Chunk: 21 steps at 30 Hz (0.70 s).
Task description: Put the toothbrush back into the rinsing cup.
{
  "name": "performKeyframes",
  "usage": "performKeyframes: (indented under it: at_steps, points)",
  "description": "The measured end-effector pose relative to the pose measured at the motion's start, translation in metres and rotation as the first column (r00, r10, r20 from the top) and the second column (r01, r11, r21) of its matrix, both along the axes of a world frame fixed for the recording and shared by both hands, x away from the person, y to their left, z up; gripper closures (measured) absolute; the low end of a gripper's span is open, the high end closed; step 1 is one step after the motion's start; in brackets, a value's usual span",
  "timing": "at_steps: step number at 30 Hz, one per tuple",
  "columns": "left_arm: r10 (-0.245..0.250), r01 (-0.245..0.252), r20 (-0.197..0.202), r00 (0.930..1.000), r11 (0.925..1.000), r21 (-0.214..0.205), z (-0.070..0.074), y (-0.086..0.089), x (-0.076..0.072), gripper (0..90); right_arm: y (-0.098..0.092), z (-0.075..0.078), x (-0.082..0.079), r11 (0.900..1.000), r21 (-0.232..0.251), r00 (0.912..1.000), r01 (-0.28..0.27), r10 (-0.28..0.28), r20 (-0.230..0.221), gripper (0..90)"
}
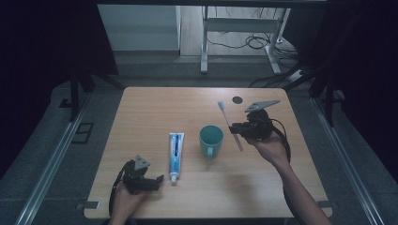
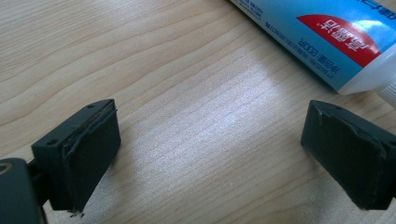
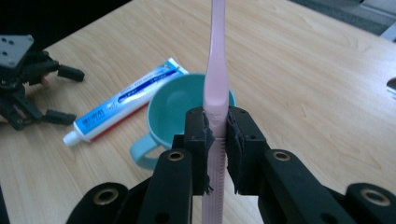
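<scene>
A toothpaste tube (image 1: 176,155) lies left of a teal mug (image 1: 211,139).

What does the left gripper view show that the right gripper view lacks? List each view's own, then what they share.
Left gripper view alone: the left gripper from behind its own jaws, open and empty over bare wood, and the red label with small print on the toothpaste tube.

Right gripper view alone: the right gripper shut on a pink toothbrush, a teal mug behind it, and the whole tube lying beside the mug with its white cap.

Both share: the toothpaste tube, the wooden table and the left gripper.
</scene>
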<state>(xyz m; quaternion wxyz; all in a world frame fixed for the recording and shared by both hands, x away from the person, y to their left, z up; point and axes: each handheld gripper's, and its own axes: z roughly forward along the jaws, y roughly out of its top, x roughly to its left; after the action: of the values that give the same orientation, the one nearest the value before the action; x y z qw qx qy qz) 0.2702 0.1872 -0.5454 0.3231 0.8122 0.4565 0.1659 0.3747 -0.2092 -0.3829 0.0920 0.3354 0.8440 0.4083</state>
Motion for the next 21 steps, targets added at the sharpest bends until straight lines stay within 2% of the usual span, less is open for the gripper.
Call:
performKeyframes:
  at_steps: [9, 21]
  points:
    - [0.002, -0.002, 0.001, 1.0000, 1.0000, -0.004, 0.000, 0.000, 0.000, 4.9, 0.015, 0.008, 0.005, 0.9994, 0.033, 0.9989, -0.007, 0.005, 0.047, 78.9]
    - [0.003, -0.003, 0.000, 1.0000, 1.0000, -0.003, 0.000, 0.000, 0.000, 5.0, 0.036, 0.011, 0.013, 0.9981, 0.059, 0.9963, -0.016, 0.011, 0.085, 78.9]
